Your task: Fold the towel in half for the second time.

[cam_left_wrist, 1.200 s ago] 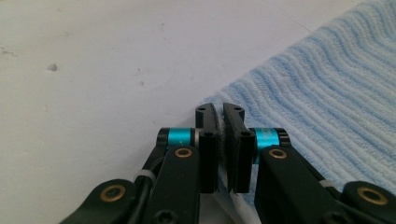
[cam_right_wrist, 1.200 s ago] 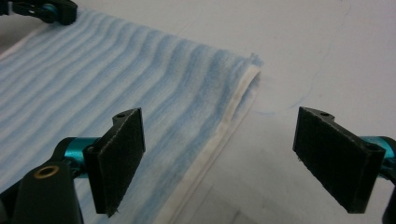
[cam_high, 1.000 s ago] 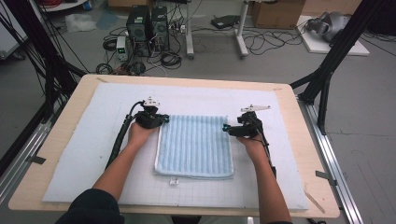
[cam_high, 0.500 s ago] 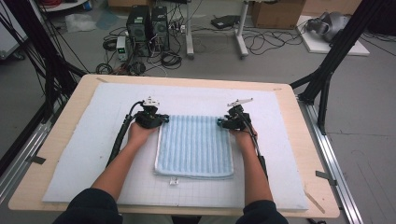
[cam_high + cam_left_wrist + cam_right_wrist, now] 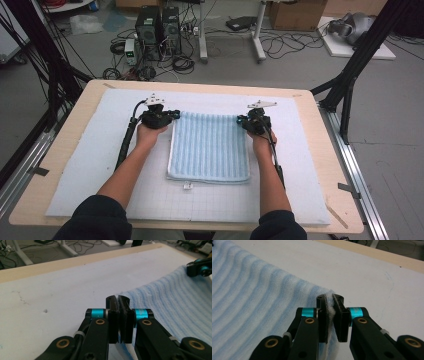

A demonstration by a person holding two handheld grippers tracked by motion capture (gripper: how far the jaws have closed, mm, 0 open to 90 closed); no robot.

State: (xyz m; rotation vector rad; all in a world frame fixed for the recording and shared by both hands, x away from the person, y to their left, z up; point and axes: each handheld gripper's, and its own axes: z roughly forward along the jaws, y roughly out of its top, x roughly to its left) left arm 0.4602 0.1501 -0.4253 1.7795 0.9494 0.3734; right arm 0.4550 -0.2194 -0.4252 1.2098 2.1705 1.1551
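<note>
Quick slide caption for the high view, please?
Left gripper and right gripper each pinch a far corner of the folded blue towel on the white mat.

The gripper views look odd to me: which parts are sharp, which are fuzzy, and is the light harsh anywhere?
Left gripper view: the left gripper is crisp, and the floor cables behind are soft. Right gripper view: the right gripper, shut on the blue towel, is sharp, and the far table edge blurs. High view: even, soft light, faint shadows, no glare on the white mat.

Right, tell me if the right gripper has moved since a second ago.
Yes. The right gripper moved inward from the white mat onto the blue towel at its far right corner, closing on it.
</note>
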